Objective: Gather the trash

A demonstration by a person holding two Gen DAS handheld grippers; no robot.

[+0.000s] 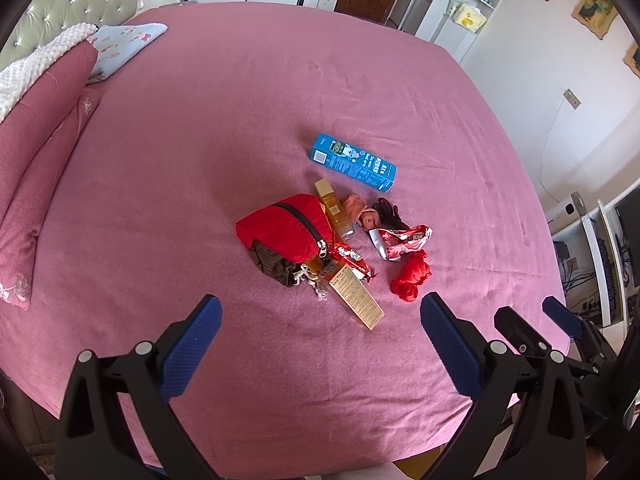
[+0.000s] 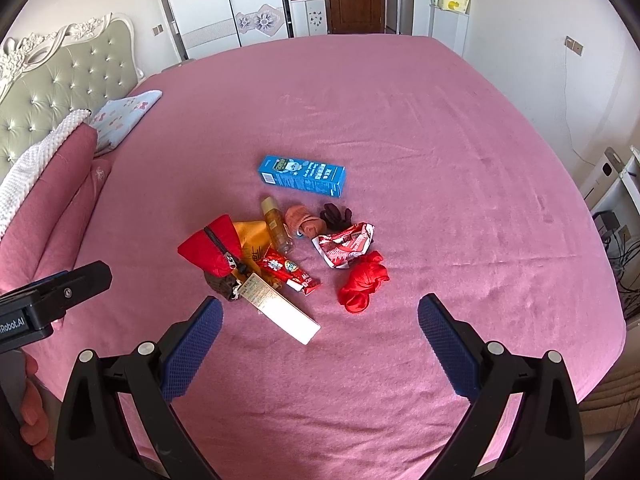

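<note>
Both my left gripper (image 1: pixel 320 312) and right gripper (image 2: pixel 320 312) gape empty above the bed (image 2: pixel 440 140), short of the crumpled wrapper (image 2: pixel 344 246).

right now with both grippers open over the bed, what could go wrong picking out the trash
1. The red snack wrapper lies against the long cream box and the red zip pouch; a wide pinch may drag those non-trash items along.
2. The crumpled foil wrapper lies flat on the soft pink bedsheet, so the right gripper may bunch fabric instead.
3. The left gripper and right gripper hover close together and could collide over the same pile.
</note>
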